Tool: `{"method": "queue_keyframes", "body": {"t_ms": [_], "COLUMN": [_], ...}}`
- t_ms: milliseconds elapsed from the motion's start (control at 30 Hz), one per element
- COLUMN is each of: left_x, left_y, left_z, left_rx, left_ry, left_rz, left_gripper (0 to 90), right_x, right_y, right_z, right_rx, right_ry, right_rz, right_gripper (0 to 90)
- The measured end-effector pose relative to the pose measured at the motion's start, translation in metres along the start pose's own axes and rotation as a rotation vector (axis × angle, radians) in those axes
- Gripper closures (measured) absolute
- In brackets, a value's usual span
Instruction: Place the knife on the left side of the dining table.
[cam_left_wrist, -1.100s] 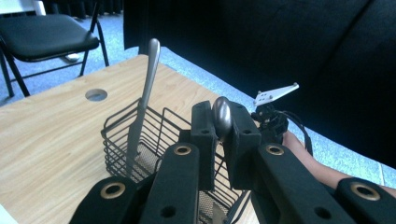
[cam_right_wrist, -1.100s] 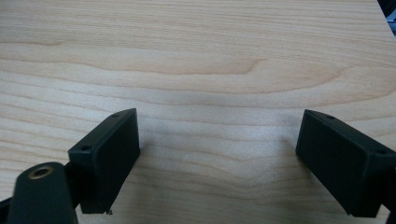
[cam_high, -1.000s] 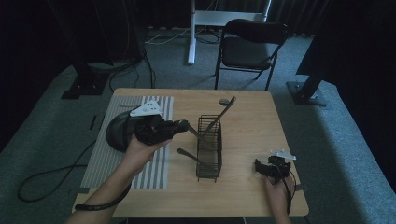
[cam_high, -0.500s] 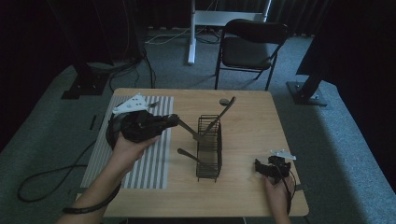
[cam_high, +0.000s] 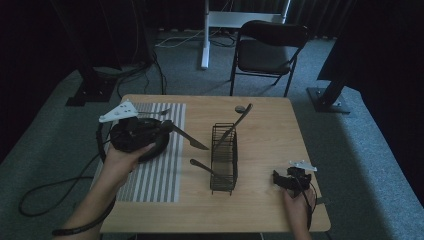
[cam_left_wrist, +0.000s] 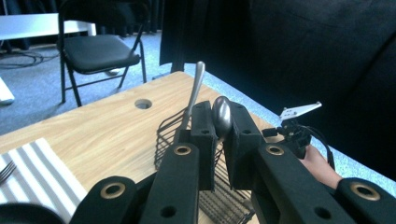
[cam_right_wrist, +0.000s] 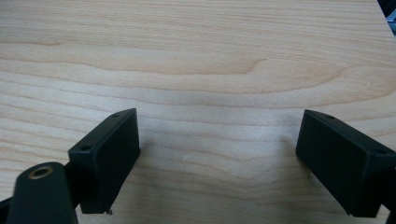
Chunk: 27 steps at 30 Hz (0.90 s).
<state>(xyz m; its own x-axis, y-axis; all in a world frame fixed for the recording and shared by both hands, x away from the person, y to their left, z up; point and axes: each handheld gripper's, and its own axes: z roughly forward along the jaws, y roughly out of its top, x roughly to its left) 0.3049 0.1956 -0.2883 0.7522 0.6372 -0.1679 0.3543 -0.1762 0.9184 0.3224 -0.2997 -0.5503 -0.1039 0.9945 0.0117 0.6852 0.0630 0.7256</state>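
Left of the wire basket (cam_high: 224, 157), the left tongs (cam_left_wrist: 219, 122) clamp a metal utensil (cam_high: 190, 138) whose tip angles toward the basket; its end stays hard to identify. Right of the basket, the right tongs (cam_right_wrist: 219, 163) gape wide and empty over the table (cam_right_wrist: 196, 60).

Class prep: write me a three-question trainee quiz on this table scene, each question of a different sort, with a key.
1. True or false: the jaws of the right gripper are shut.
2. What does the left gripper hold? A) knife B) cup C) sponge
3. Fill in: the wire rack stands on the wooden ____.
Key: 1 false; 2 A; 3 table.
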Motion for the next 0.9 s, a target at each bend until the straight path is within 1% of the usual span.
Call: {"method": "queue_keyframes", "body": {"t_ms": [133, 200, 233, 300, 333, 400, 433, 467, 533, 600, 733, 900], "left_x": [0.008, 0.013, 0.015, 0.020, 0.022, 0.026, 0.028, 0.028, 0.033, 0.034, 0.045, 0.056], "left_y": [-0.009, -0.014, -0.017, -0.022, -0.025, -0.029, -0.031, -0.031, -0.038, -0.040, -0.054, -0.070], "left_z": [-0.007, -0.010, -0.012, -0.014, -0.016, -0.017, -0.019, -0.019, -0.022, -0.023, -0.026, -0.028], "left_rx": [0.008, 0.010, 0.011, 0.014, 0.012, 0.017, 0.016, 0.016, 0.024, 0.029, 0.042, 0.054], "left_ry": [0.019, 0.040, 0.051, 0.062, 0.074, 0.083, 0.096, 0.096, 0.114, 0.119, 0.138, 0.159], "left_rz": [-0.021, -0.025, -0.035, -0.047, -0.053, -0.062, -0.066, -0.066, -0.073, -0.076, -0.112, -0.147], "left_gripper": [83.9, 83.9, 83.9, 83.8, 83.9, 83.8, 83.9, 83.9, 83.9, 83.8, 83.9, 83.8], "right_x": [0.000, 0.000, 0.000, 0.000, 0.000, 0.000, 0.000, 0.000, 0.000, 0.000, 0.000, 0.000], "right_y": [0.000, 0.000, 0.000, 0.000, 0.000, 0.000, 0.000, 0.000, 0.000, 0.000, 0.000, 0.000], "right_z": [0.000, 0.000, 0.000, 0.000, 0.000, 0.000, 0.000, 0.000, 0.000, 0.000, 0.000, 0.000], "right_rx": [0.000, 0.000, 0.000, 0.000, 0.000, 0.000, 0.000, 0.000, 0.001, 0.002, 0.001, 0.001], "right_ry": [0.000, 0.000, 0.000, 0.001, 0.001, 0.000, 0.000, 0.000, 0.000, 0.000, 0.000, 0.000], "right_rz": [0.000, 0.001, 0.002, 0.002, 0.003, 0.002, 0.001, 0.001, 0.002, 0.002, 0.001, 0.002], "right_gripper": [12.6, 12.6, 12.6, 12.6, 12.6, 12.6, 12.6, 12.6, 12.6, 12.6, 12.6, 12.6]}}
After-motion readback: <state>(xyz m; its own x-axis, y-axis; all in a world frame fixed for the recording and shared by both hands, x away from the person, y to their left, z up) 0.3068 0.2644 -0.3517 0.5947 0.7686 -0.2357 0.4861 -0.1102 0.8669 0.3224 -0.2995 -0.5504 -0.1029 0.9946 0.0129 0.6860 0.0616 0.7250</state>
